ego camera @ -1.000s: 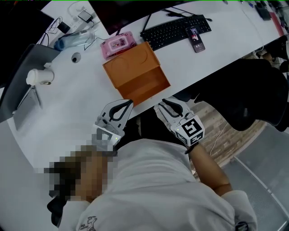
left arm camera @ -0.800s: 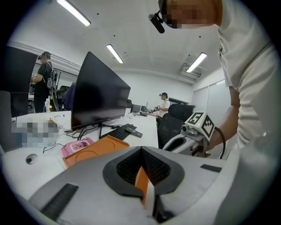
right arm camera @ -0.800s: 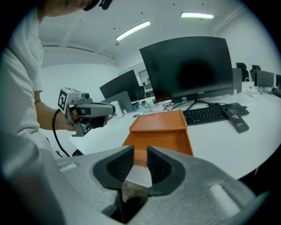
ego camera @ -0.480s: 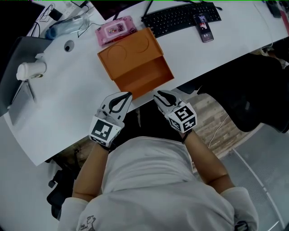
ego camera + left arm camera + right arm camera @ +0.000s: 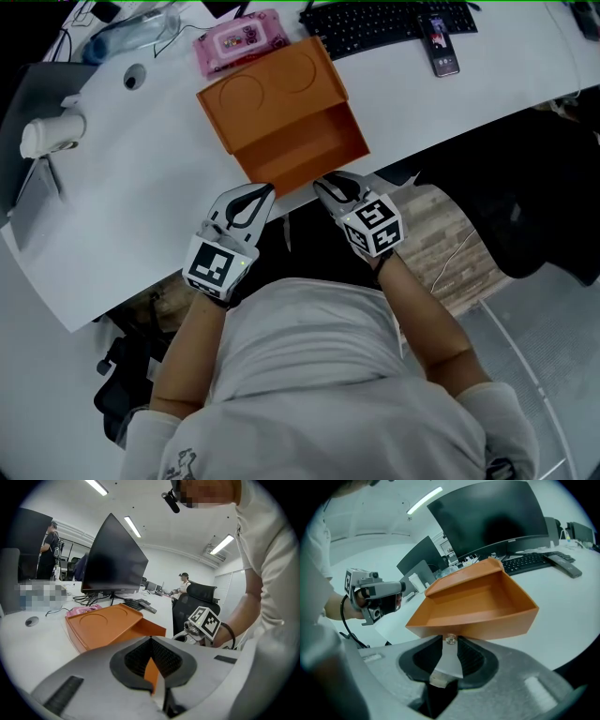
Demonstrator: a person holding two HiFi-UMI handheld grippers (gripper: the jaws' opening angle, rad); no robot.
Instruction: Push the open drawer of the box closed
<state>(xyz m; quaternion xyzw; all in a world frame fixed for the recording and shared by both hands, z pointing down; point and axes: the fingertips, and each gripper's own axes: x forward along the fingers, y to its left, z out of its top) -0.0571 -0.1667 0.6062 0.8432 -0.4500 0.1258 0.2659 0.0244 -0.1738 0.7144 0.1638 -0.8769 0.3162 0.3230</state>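
Right gripper [image 5: 324, 185] squares up to the open drawer [image 5: 309, 150] at the desk's [image 5: 141, 225] near edge.
Its jaws, just opening wider and gripping nothing, frame the drawer's knob [image 5: 450, 640]. The box [image 5: 262, 94] lies straight beyond. Left gripper [image 5: 264, 191], seemingly clenched empty, sits off the drawer's left corner.

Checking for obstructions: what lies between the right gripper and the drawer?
Only the drawer's small knob, at the right gripper's tips; its jaws have just been opening, gripping nothing. The right gripper view shows it.
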